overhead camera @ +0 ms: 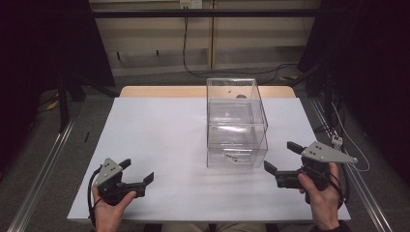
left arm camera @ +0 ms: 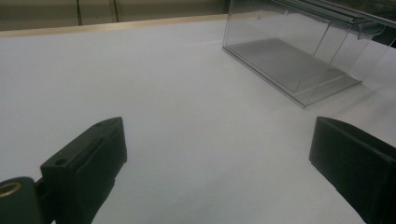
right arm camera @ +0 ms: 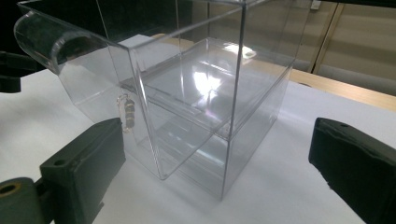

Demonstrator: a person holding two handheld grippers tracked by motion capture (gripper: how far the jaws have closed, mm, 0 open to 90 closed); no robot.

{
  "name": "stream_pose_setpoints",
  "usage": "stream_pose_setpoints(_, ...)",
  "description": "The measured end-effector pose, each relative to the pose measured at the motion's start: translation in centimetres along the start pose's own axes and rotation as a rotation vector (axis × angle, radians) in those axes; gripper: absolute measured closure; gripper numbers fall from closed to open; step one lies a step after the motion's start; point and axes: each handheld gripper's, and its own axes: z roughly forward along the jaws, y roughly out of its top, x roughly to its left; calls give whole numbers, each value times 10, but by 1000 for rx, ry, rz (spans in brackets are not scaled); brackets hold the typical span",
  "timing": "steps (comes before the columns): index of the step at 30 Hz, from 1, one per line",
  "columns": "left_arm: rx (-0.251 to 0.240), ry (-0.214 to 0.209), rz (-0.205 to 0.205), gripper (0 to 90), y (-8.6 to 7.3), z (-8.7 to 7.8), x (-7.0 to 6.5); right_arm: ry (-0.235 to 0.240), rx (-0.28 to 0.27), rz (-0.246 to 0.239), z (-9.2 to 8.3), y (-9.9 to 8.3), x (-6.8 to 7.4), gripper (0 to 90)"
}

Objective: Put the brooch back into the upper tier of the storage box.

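Observation:
A clear plastic box (overhead camera: 236,123) with an inner shelf stands on the white table (overhead camera: 159,140), right of centre. Its front panel carries a curved lip (right arm camera: 46,42) and a small metal piece (right arm camera: 127,112). My left gripper (overhead camera: 139,170) is held near the front left edge, open and empty, and pointing right towards the box (left arm camera: 299,56), well short of it. My right gripper (overhead camera: 281,157) is open just right of the box's front corner, with nothing between its jaws. The box (right arm camera: 187,93) looms close in the right gripper view.
A wooden strip (overhead camera: 164,91) runs along the table's far edge. Metal rails (overhead camera: 38,174) flank the table on the floor, and cables (overhead camera: 193,72) lie behind it. White tabletop stretches left of the box.

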Motion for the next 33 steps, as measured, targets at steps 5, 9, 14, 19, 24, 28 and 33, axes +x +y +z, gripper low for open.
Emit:
stream_pose_setpoints(5, -3, -1, -7, 39, 0, 0, 0, -8, 8, 18, 3, -10, -4, 38)
stream_pose_setpoints(9, -2, 0, -7, 38, 0, 0, 0, -16, 10, 35, 5, -20, -8, 39)
stream_pose_setpoints(14, -3, 0, -7, 36, 0, 0, 0, -40, 19, 52, 5, -33, -13, 41)
stream_pose_setpoints(19, 1, 3, -3, 36, 0, 0, 0, -54, 34, 68, 5, -43, -19, 42)
stream_pose_setpoints(24, -2, 3, -7, 37, -1, 0, 0, -74, 49, 67, 7, -52, -22, 45)
stream_pose_setpoints(28, -2, 5, -6, 37, -1, -1, 0, -85, 59, 72, 8, -58, -25, 45)
stream_pose_setpoints(33, -1, 6, -7, 37, -1, -1, 0, -97, 66, 78, 8, -68, -28, 46)
